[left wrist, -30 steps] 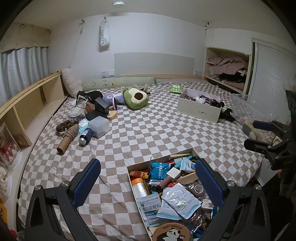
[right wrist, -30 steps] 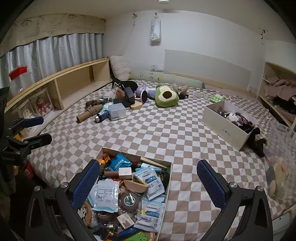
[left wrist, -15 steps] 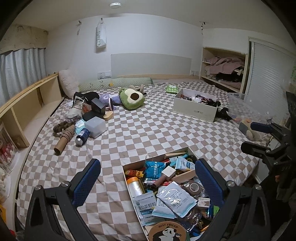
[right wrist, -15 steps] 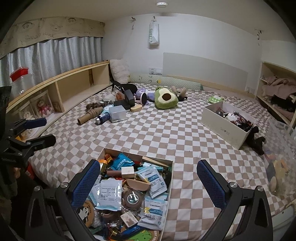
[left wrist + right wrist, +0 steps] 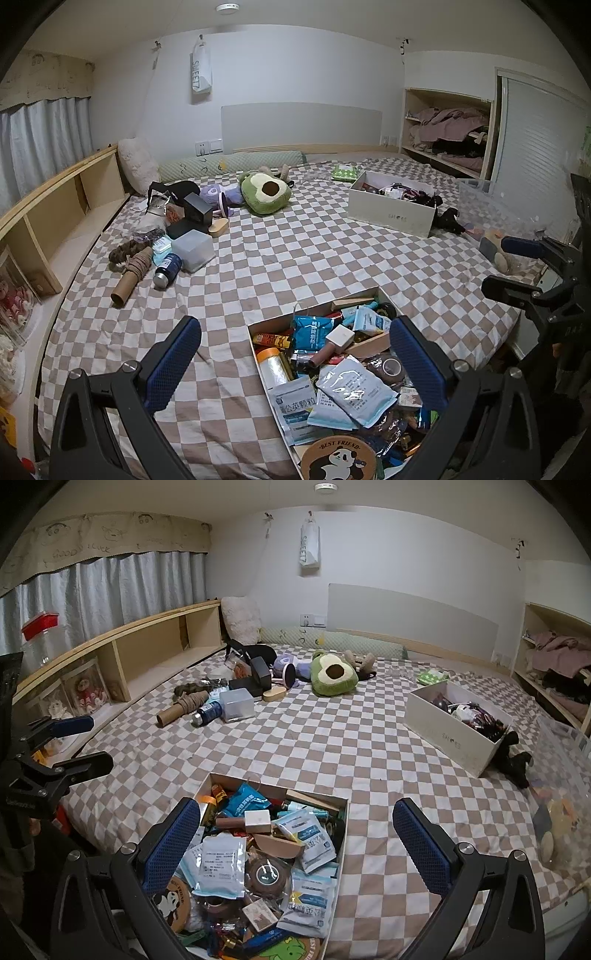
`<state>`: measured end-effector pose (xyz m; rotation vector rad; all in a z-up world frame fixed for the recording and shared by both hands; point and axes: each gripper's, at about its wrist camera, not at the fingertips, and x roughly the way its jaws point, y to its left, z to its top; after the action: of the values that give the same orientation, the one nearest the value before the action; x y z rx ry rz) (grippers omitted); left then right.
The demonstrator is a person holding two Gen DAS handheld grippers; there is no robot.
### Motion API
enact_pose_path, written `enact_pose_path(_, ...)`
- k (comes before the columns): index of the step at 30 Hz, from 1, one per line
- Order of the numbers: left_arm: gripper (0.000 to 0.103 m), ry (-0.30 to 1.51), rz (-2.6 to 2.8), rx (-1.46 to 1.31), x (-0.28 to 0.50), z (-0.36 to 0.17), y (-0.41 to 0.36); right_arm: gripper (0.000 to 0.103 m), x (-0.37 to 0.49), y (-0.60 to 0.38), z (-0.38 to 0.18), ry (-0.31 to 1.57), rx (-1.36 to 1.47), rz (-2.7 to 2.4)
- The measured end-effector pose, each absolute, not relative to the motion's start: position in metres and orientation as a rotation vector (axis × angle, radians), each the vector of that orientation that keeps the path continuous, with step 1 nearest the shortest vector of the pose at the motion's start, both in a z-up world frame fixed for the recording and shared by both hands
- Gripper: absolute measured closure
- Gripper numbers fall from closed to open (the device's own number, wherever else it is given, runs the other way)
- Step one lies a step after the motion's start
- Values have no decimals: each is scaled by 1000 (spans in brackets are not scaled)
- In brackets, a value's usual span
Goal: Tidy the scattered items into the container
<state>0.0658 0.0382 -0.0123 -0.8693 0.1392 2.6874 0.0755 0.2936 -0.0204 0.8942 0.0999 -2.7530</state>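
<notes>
Hung above the near edge of the checkered bed (image 5: 295, 258), left gripper (image 5: 291, 354) and right gripper (image 5: 295, 834) alike, blue pads spread wide apart, nothing between them. Drew back and rose slightly against a second ago, so more of the room showed. Lay just below, as before, the full cardboard box (image 5: 341, 834), heaped with sachets and tape. Stayed put across the bed: cardboard tube (image 5: 131, 275), blue can (image 5: 167, 269), clear plastic box (image 5: 194, 249), avocado plush (image 5: 264, 192), and a white box (image 5: 391, 216) further right.
</notes>
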Motion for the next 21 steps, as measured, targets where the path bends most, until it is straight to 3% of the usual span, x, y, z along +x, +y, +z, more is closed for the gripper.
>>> enact_pose_path(21,0,165,2702,-878,64,-14,36,0,75,292,-20,107,904,-2755)
